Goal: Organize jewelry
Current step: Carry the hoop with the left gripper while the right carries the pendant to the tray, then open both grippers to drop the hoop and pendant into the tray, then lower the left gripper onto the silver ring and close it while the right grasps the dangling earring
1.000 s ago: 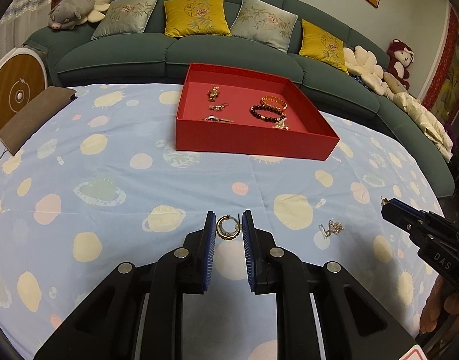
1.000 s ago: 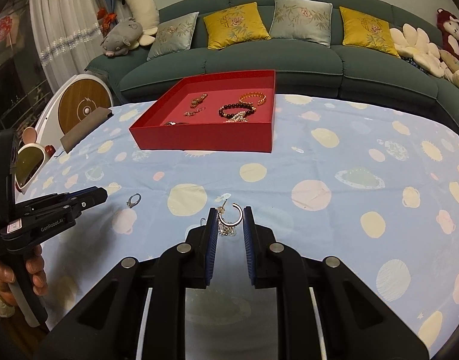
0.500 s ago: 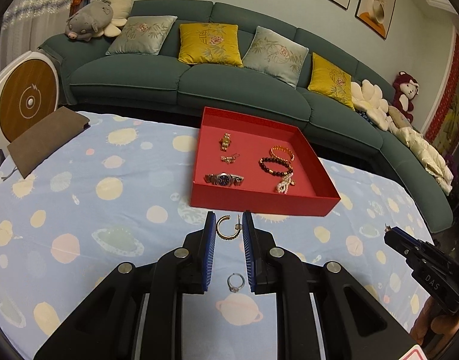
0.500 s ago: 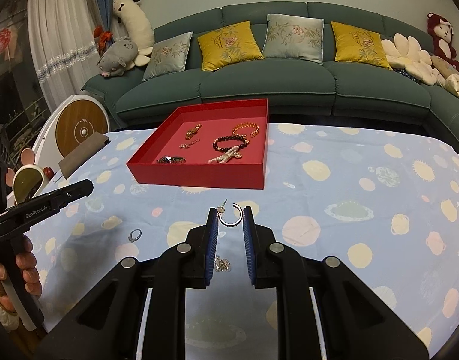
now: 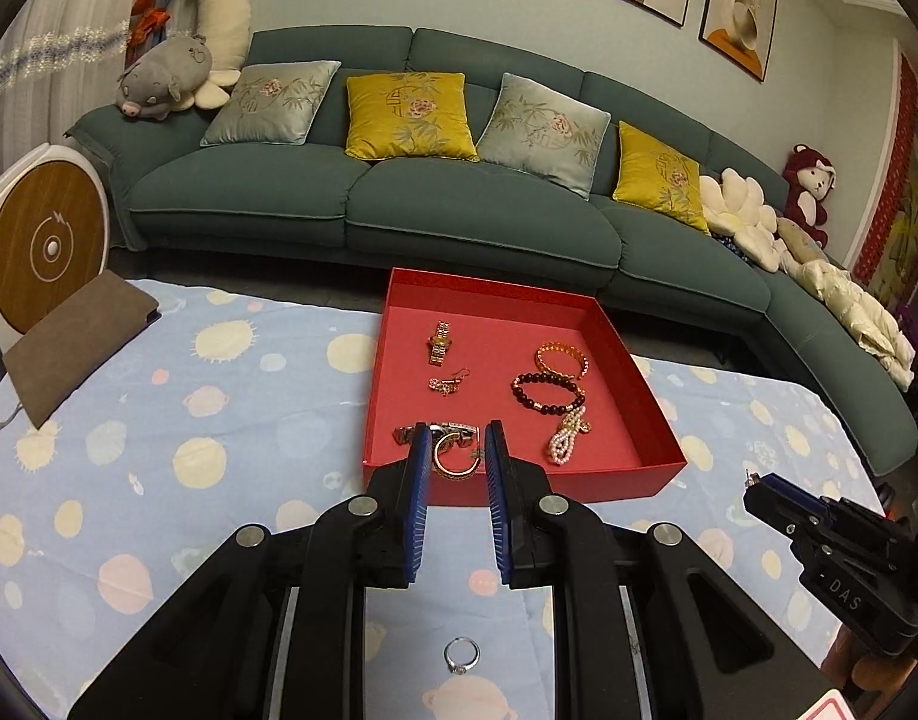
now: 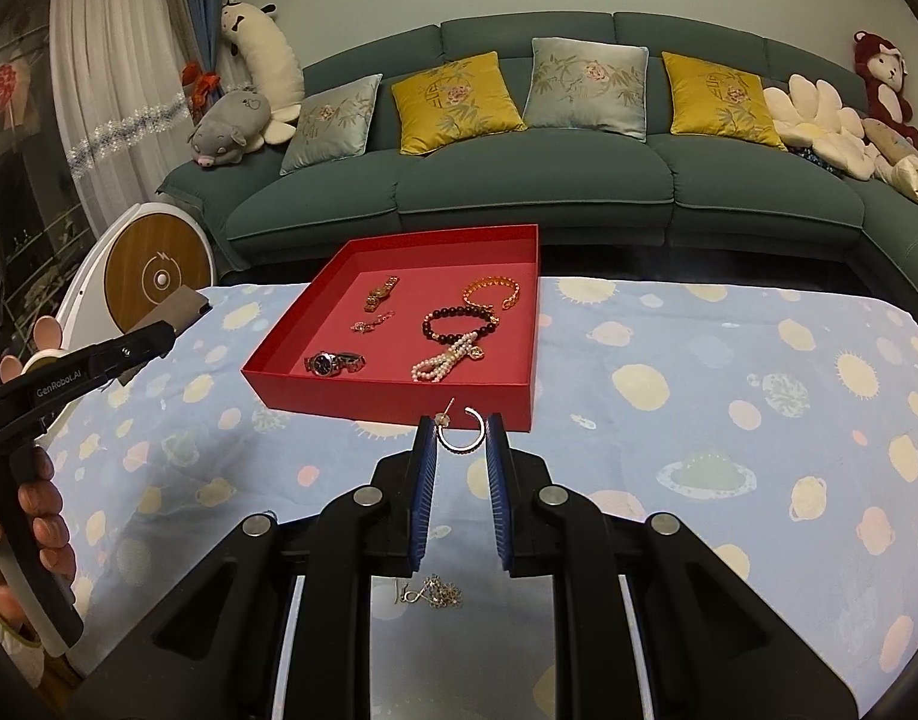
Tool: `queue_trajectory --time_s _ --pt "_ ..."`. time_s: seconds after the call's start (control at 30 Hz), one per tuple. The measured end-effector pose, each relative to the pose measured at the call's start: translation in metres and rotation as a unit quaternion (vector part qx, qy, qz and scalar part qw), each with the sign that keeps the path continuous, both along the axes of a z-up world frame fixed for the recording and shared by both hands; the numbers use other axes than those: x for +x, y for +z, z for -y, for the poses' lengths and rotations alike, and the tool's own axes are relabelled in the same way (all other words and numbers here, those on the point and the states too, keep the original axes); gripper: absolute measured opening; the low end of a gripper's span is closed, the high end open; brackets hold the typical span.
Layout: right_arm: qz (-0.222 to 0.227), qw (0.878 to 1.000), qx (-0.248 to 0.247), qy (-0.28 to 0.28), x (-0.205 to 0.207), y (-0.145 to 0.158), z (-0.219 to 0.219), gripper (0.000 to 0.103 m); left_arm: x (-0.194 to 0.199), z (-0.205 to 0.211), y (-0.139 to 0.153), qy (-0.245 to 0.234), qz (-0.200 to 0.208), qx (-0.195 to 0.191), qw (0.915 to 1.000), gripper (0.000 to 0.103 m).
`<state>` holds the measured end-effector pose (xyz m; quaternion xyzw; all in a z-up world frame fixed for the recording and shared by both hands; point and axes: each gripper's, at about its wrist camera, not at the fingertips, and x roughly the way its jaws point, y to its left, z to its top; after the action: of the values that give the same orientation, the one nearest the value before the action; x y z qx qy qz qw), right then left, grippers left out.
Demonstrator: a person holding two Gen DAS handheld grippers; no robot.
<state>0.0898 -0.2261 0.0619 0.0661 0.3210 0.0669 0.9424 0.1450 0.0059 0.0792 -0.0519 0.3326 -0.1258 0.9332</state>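
My left gripper is clamped on a gold hoop earring, held up in front of the near wall of the red tray. My right gripper pinches a matching hoop just short of that tray's near edge. Under the left tool a silver ring lies on the spotted blue cloth; under the right, a thin chain. Inside the tray sit a watch, a dark bead bracelet, a gold bracelet and a pearl strand.

Spotted tablecloth; red tray; ring; chain; brown pouch
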Motion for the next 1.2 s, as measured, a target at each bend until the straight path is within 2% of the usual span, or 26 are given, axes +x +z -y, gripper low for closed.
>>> queue_trajectory --time_s 0.13,0.37,0.47,0.6,0.67,0.7,0.73,0.77,0.83,1.07,1.13,1.2 --pt "-0.003 1.000 -0.002 0.005 0.025 0.000 -0.003 0.016 0.027 0.006 -0.012 0.001 -0.009 0.025 0.9996 0.015" --pt "-0.022 1.000 0.002 0.000 0.075 -0.015 0.002 0.016 0.080 0.012 -0.032 0.004 -0.041 0.014 0.9991 0.015" --pt "-0.028 1.000 -0.007 0.006 0.092 -0.022 -0.002 0.016 0.093 0.022 -0.040 -0.002 -0.039 0.039 0.9985 0.015" --pt "-0.043 0.999 -0.011 0.014 0.109 -0.037 -0.008 0.016 0.111 0.022 -0.056 0.015 -0.076 0.007 0.9970 0.016" --pt "-0.045 0.999 -0.018 0.014 0.113 -0.043 -0.012 0.017 0.114 0.020 -0.059 0.023 -0.084 0.004 0.9962 0.017" --pt "-0.043 0.999 -0.020 0.008 0.113 -0.044 -0.011 0.017 0.114 0.020 -0.059 0.022 -0.079 0.009 0.9966 0.018" --pt "-0.040 0.999 -0.017 0.003 0.113 -0.044 -0.009 0.020 0.115 0.019 -0.058 0.025 -0.074 0.018 0.9968 0.024" --pt "-0.036 0.999 -0.012 0.001 0.111 -0.042 -0.006 0.024 0.115 0.018 -0.056 0.029 -0.072 0.027 0.9966 0.036" --pt "-0.023 1.000 -0.012 -0.001 0.106 -0.034 -0.004 0.025 0.115 0.014 -0.051 0.038 -0.064 0.029 0.9968 0.052" --pt "-0.001 1.000 -0.007 -0.008 0.070 -0.002 0.011 0.035 0.092 -0.009 -0.016 0.054 -0.061 -0.018 0.9965 0.052" --pt "-0.006 1.000 0.002 -0.016 0.053 -0.001 0.016 0.038 0.071 -0.014 -0.008 0.044 -0.055 -0.012 0.9974 0.052" --pt "-0.022 0.999 0.031 -0.020 0.037 -0.005 0.022 0.038 0.049 -0.019 -0.006 0.039 -0.053 0.010 0.9978 0.054"
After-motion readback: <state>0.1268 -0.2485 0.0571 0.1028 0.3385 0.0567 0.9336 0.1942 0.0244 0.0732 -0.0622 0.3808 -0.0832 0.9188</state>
